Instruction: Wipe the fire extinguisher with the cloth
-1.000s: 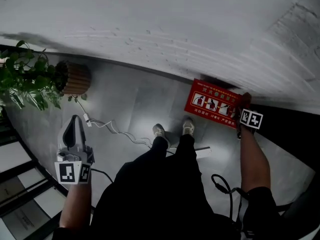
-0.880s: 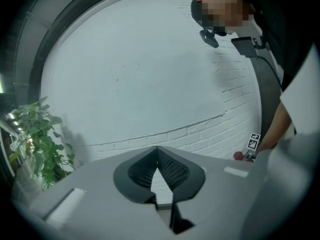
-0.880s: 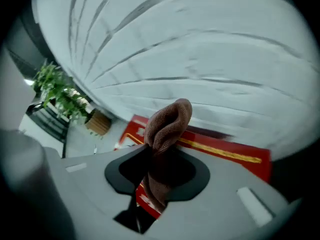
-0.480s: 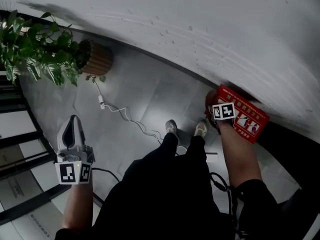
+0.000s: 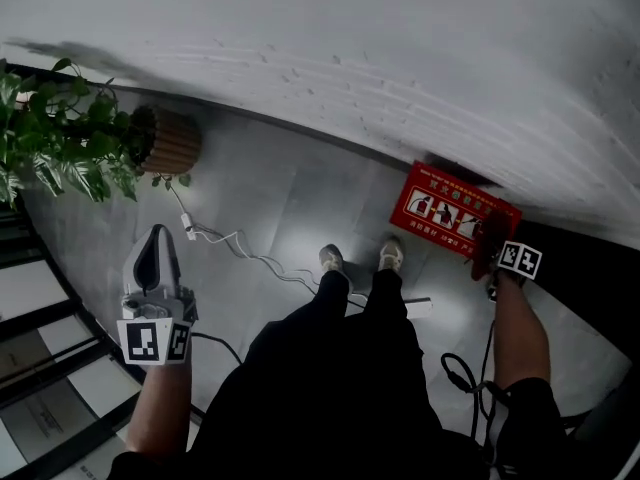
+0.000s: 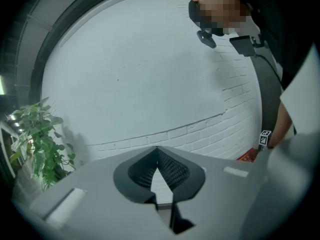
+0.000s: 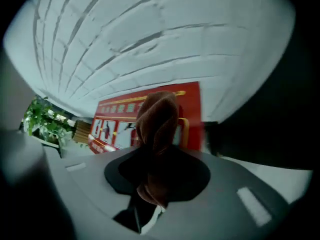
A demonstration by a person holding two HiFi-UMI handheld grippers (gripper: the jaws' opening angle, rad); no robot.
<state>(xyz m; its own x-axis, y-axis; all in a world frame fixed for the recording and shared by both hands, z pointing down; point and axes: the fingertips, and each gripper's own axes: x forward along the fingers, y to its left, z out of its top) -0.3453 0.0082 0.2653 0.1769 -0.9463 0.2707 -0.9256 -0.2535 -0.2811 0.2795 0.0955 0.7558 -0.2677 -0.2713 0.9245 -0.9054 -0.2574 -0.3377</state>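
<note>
Right tongs [image 5: 488, 256] clamped on a bunched brown cloth [image 7: 157, 126]. The cloth sticks out past the tips and covers part of the red fire extinguisher box [image 5: 452, 211], just ahead at the foot of the white brick wall [image 5: 330, 38]. Left tongs [image 5: 155, 243] closed on nothing, well apart from the box. Beyond their tips: potted plant [image 5: 70, 143], and a white cable [image 5: 240, 250] across the floor.

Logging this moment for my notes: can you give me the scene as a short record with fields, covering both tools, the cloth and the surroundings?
Left tool: jaws together, nothing between them
Right tool: shut on a brown cloth, pointing at the red box
Red box: pictogram panel, at the foot of the white brick wall
Contact: cannot tell whether the cloth touches the box
Elsewhere: potted plant at left, white cable on the floor
</note>
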